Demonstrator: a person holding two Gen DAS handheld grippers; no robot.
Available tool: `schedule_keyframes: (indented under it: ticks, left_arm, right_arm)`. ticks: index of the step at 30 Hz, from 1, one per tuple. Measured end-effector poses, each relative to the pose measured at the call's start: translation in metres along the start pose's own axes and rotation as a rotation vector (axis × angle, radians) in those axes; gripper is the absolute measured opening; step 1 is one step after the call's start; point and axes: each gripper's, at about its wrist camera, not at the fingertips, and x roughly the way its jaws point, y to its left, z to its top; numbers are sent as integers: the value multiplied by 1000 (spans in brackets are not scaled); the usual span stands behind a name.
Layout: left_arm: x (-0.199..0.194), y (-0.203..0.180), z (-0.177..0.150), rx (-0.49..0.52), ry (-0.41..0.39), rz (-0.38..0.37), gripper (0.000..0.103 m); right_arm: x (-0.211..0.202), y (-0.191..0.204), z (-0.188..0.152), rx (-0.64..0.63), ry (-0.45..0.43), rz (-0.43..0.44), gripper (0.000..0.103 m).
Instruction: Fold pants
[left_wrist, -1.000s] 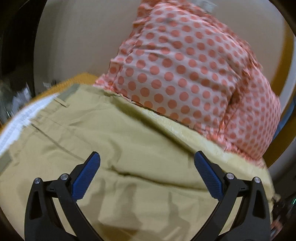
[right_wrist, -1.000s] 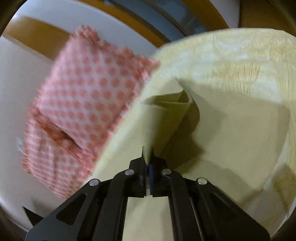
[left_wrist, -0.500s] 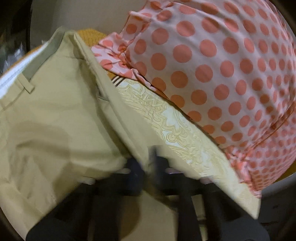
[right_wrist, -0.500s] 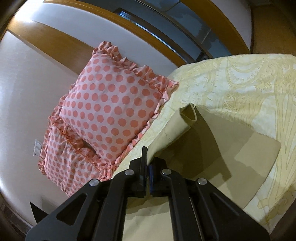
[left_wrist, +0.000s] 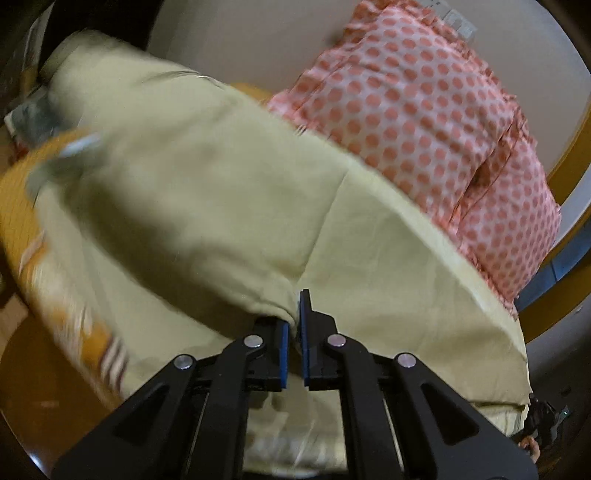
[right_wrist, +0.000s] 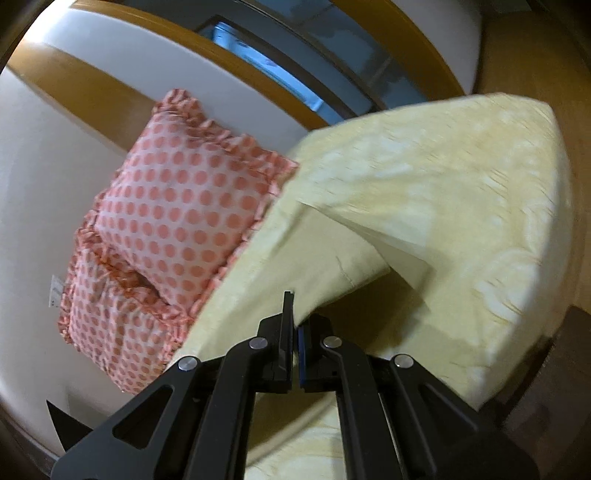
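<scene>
The khaki pants (left_wrist: 207, 192) hang lifted above the bed in the left wrist view, blurred by motion. My left gripper (left_wrist: 295, 317) is shut on a bunched edge of the pants. In the right wrist view the pants (right_wrist: 306, 266) stretch from the jaws up and to the right, with a leg end drooping. My right gripper (right_wrist: 295, 325) is shut on their edge.
A pale yellow patterned bedspread (right_wrist: 461, 192) covers the bed (left_wrist: 424, 295). Pink polka-dot pillows (left_wrist: 424, 110) lean on the wall; they also show in the right wrist view (right_wrist: 177, 214). A wooden headboard (right_wrist: 258, 85) runs behind. An orange striped bed edge (left_wrist: 22, 229) is at left.
My left gripper went from open above the pants to shut on them and lifted them. My right gripper stayed shut and has raised its edge higher off the bed.
</scene>
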Motion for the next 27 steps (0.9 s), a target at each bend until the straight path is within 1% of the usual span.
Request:
schedule_keyframes:
  ticks: [1,3,5,6,8,9,10,11,12,13,14,15,16,17,18,19,20,21,22,23,25,26,27]
  left_arm:
    - [-2,4,-8,-13,8,-3,5]
    - [-7,8,-17,-16,-5,-5,5]
    - [-10,8,-22,1,-17,0,5]
    - [-10,9,-26,17,-20,9,9]
    - [-13,6,-29,57,-35,20,12]
    - [-16,4,-31,71,-42,20,21]
    - [-23,2,-32,92,-56,17,35]
    - [-30,1,-33,108,-73,24,45]
    - [-34,-2,-33,121,-89,38,60]
    - [-41,-3,-34,132,-108,48,66]
    - [-47,-3,-34,143,-130,58,66]
    - [-56,-2,-34,153,-158,65,66]
    - [-63,-1,-33,154,-183,66,67]
    - [-70,0,-31,150,-210,61,67]
    - [-74,1,-30,143,-230,60,69]
    - [-77,1,-28,139,-250,59,72]
    - [-80,2,-26,140,-275,60,73]
    - [-79,2,-24,141,-284,66,76]
    - [-76,4,-21,141,-291,78,77]
    - [-73,6,-18,140,-292,82,77]
    - [-62,15,-11,121,-284,111,77]
    - [-59,18,-10,116,-283,115,77]
    - [-51,24,-7,110,-270,134,78]
  right_arm:
    - [0,-4,0,6,4,-8,2]
    - [-2,-7,-1,10,3,-14,2]
    - [-2,-6,-1,-15,2,-44,2]
    - [-2,-4,-2,-31,5,-66,2]
    - [-9,-3,-4,-20,-2,-106,13]
    - [-14,-5,-3,-4,-14,-118,41]
    - [-24,-7,-4,10,-59,-125,75]
    - [-33,-7,-6,6,-111,-140,81]
    - [-36,-6,-7,-9,-138,-154,81]
    - [-36,-4,-8,-34,-143,-172,80]
    - [-32,-4,-8,-39,-130,-174,78]
    - [-24,-5,-10,-32,-100,-162,72]
    - [-20,-3,-11,-44,-104,-160,67]
    - [-15,0,-13,-65,-101,-170,64]
    - [-8,4,-16,-89,-89,-170,55]
    - [-2,7,-19,-100,-73,-162,49]
    - [1,11,-23,-124,-77,-167,49]
    - [3,17,-25,-169,-92,-196,47]
    - [4,18,-26,-200,-98,-200,24]
    - [7,18,-25,-214,-91,-194,4]
    - [11,17,-20,-211,-78,-166,4]
    - [11,23,-20,-238,-82,-163,4]
    - [11,38,-20,-292,-90,-150,4]
